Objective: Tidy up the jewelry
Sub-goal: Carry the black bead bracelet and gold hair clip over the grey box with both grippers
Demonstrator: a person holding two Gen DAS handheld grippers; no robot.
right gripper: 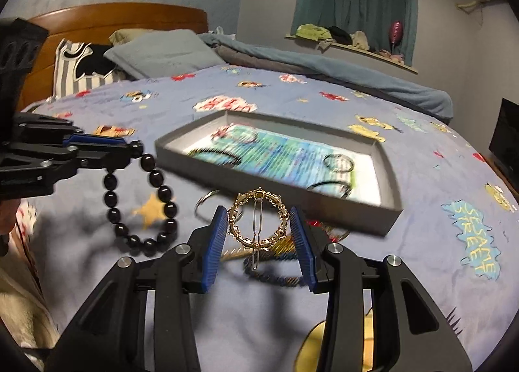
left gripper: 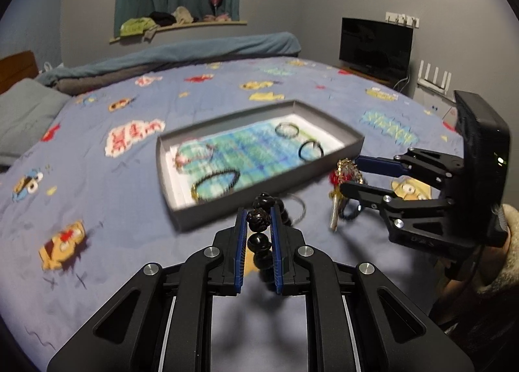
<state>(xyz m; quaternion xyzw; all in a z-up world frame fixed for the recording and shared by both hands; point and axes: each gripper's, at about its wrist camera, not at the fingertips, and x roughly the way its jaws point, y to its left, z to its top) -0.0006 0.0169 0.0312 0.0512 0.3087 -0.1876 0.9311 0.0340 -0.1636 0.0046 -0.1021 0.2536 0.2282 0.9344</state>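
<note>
Two grippers hang above a blue cartoon-print bedsheet (right gripper: pixel 324 93). At the left edge of the right wrist view, the left gripper (right gripper: pixel 136 150) has its fingers pinched tight on a black round-bead bracelet (right gripper: pixel 141 206), whose loop dangles below them. In the lower centre of that view, the right gripper (right gripper: pixel 258 234) holds a gold circular hair clip (right gripper: pixel 258 222) upright between its blue-padded fingers (right gripper: pixel 215 235), which stand fairly wide apart against the clip's sides. Behind, across the middle of the frame, sits a shallow grey cardboard tray (right gripper: pixel 340 213) lined with blue-green patterned paper; several rings and dark bands lie inside, blurred. Near the tray's front wall, a thin silver ring (right gripper: pixel 204 201) lies on the sheet.
</note>
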